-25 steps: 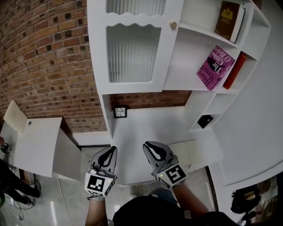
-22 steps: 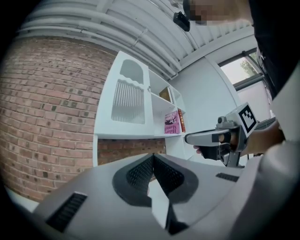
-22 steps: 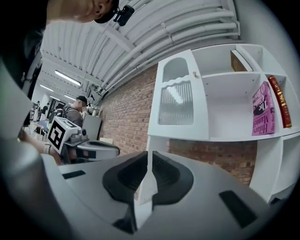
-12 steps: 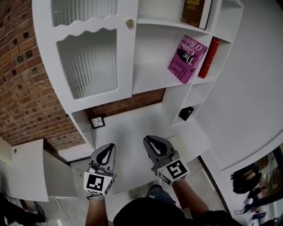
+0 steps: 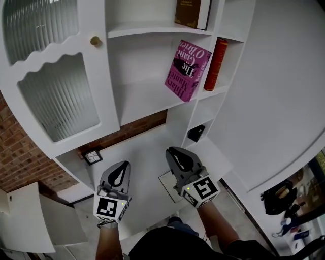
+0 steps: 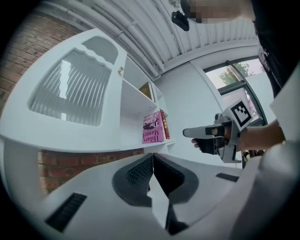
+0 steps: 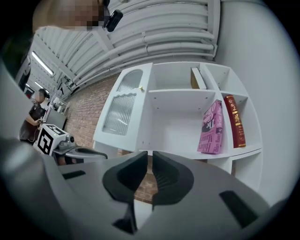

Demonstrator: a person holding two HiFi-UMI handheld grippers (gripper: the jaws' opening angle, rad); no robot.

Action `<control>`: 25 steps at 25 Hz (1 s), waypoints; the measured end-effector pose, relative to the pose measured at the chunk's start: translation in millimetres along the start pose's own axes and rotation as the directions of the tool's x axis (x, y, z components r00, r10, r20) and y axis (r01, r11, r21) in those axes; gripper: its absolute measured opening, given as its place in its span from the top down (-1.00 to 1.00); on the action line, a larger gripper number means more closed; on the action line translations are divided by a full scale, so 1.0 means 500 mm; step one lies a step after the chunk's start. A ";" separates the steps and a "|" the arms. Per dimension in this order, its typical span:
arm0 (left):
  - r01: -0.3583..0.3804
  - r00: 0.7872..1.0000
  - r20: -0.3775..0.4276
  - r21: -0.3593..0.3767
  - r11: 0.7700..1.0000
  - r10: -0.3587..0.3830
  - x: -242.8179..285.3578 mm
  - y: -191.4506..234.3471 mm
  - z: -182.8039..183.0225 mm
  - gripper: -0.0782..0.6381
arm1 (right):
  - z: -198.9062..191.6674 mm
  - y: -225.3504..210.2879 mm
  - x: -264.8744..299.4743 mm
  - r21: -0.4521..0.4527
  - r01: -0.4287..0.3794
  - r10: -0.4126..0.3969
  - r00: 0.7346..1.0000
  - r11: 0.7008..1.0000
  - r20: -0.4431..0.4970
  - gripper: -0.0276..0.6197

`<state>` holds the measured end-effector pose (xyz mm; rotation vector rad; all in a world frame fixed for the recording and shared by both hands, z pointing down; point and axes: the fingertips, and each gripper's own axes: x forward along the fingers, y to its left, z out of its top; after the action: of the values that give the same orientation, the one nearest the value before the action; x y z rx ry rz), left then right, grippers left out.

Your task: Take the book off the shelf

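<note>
A pink book [image 5: 188, 70] leans tilted on the middle shelf of a white bookcase [image 5: 147, 99], with a red book [image 5: 216, 63] upright just right of it. A brown book [image 5: 192, 12] stands on the shelf above. The right gripper view shows the pink book [image 7: 212, 127] ahead and to the right, well beyond the jaws. My left gripper [image 5: 122, 165] and right gripper [image 5: 172, 152] hover side by side over the white counter, far below the books. Both are shut with nothing between the pads.
A ribbed-glass cabinet door [image 5: 61, 96] with a brass knob [image 5: 95, 40] fills the bookcase's left half. A small black object [image 5: 195, 133] sits in a lower cubby. A framed picture [image 5: 92, 157] stands by the brick wall. A person [image 7: 35, 115] stands far off at the left.
The head view has swung, so the bookcase and books slid left and lower in frame, closer above the grippers. Both grippers stay shut and side by side.
</note>
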<state>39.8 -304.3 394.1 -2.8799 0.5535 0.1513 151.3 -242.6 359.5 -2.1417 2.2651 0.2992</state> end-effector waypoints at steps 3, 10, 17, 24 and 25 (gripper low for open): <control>0.023 1.000 0.018 0.013 1.000 -0.023 0.062 -0.008 0.016 0.76 | 0.022 -0.064 0.011 -0.007 0.029 -0.029 0.999 1.000 0.021 0.85; 0.056 0.997 0.058 0.023 0.998 -0.057 0.194 -0.020 0.054 0.76 | 0.080 -0.199 0.047 -0.012 0.073 -0.072 0.995 0.997 0.072 0.83; 0.050 0.994 0.091 0.045 0.998 -0.054 0.302 -0.022 0.110 0.76 | 0.149 -0.303 0.083 -0.016 0.088 -0.085 0.987 0.996 0.140 0.76; 0.021 0.995 0.097 0.061 0.998 -0.027 0.379 -0.007 0.145 0.76 | 0.232 -0.383 0.125 -0.022 0.076 -0.070 0.977 0.997 0.204 0.65; 0.010 0.995 0.097 0.057 0.998 -0.015 0.389 -0.001 0.150 0.76 | 0.246 -0.393 0.132 -0.023 0.074 -0.067 0.975 0.997 0.214 0.62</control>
<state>215.1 -356.5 294.3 -2.8032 0.5132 0.2685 326.4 -299.0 204.1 -2.0845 2.0762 0.5371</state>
